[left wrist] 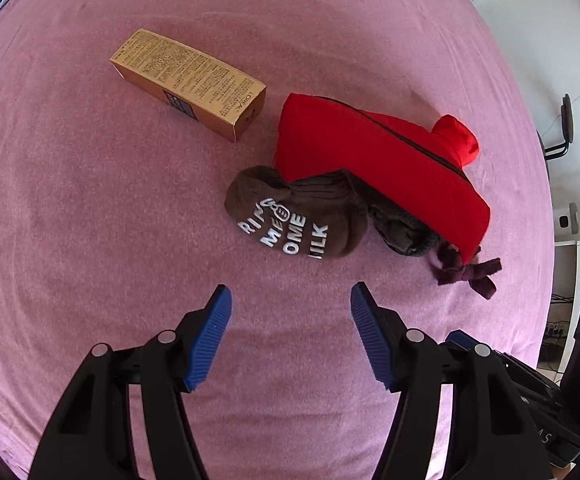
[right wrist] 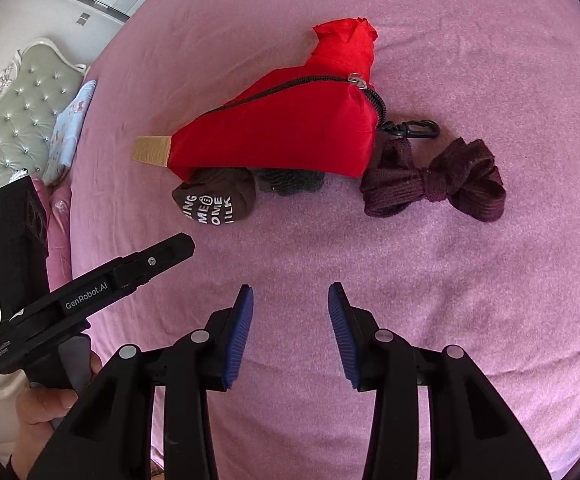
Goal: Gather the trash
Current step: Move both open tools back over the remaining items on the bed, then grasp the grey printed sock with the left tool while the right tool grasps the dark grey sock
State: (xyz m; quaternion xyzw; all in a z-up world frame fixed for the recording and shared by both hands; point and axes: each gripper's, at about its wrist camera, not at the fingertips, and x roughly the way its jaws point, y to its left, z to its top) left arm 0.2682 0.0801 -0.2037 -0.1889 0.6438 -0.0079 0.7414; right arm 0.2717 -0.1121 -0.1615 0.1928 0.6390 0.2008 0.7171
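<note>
Pink bedsheet [left wrist: 70,220] under two empty grippers, trash ahead.

Left gripper [left wrist: 290,300] wide open, right gripper [right wrist: 290,296] narrower, neither holding anything. Ahead of left fingertips and off to their left: gold L'Oréal carton [left wrist: 188,82], likely the trash, long axis slanting away to the left, nearer the left hand. Directly ahead, in the way: brown printed sock [left wrist: 294,220] tucked under red zip pouch [left wrist: 370,152]. Right of right fingers: knotted maroon fabric strip [right wrist: 438,184]. From the right, carton mostly hidden behind pouch.
</note>
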